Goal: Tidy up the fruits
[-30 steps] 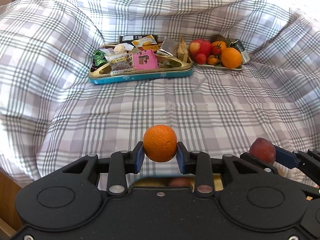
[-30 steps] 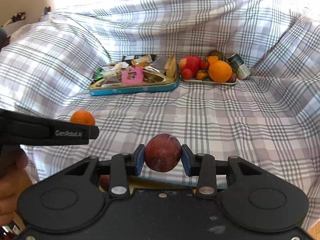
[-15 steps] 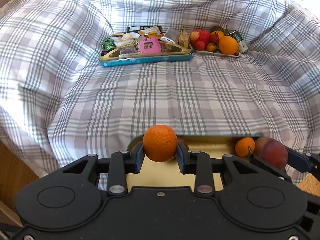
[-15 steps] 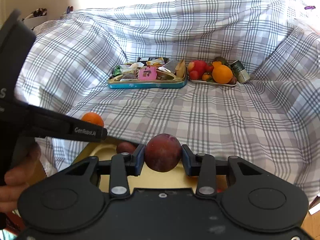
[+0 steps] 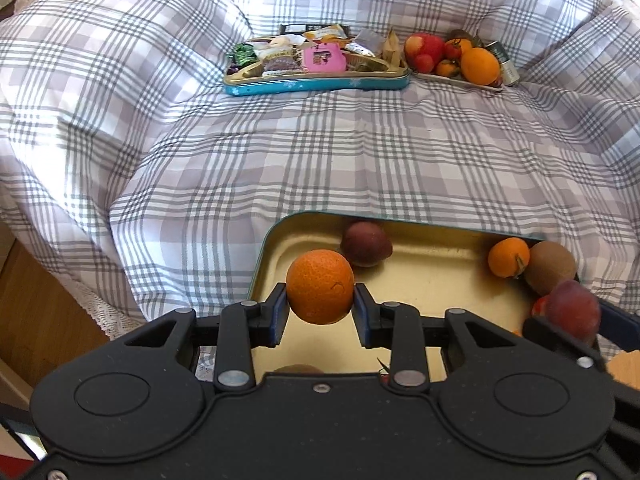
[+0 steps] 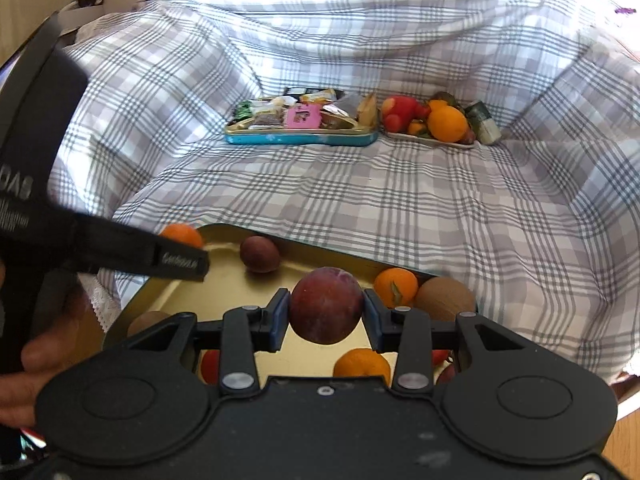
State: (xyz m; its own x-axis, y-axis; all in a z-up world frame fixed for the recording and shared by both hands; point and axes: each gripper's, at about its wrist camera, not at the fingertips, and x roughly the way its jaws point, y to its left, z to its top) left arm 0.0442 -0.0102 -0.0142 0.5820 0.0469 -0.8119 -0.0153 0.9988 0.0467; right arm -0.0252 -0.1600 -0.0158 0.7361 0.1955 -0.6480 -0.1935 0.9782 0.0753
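Note:
My left gripper [image 5: 320, 308] is shut on an orange [image 5: 320, 286], held above the near left part of a gold tin tray [image 5: 432, 276]. My right gripper [image 6: 326, 318] is shut on a dark red plum [image 6: 326, 304], over the same tray [image 6: 224, 276]. In the tray lie another plum [image 5: 365, 243], a small orange [image 5: 508, 257] and a brown kiwi [image 5: 550, 267]. The right wrist view also shows a small orange [image 6: 362, 364] and red fruit [image 6: 210, 365] under the gripper. The held plum [image 5: 572, 314] shows at the right edge of the left wrist view.
A checked cloth [image 5: 360, 152] covers the seat and rises at the back and sides. At the back stand a blue tin of snacks [image 5: 316, 66] and a white plate of fruit [image 5: 456, 60] with a can [image 5: 502, 62]. A hand [image 6: 28, 360] holds the left gripper.
Both grippers have drawn back from the far trays with their fruit. The gold tray with fruit has come into view beneath them.

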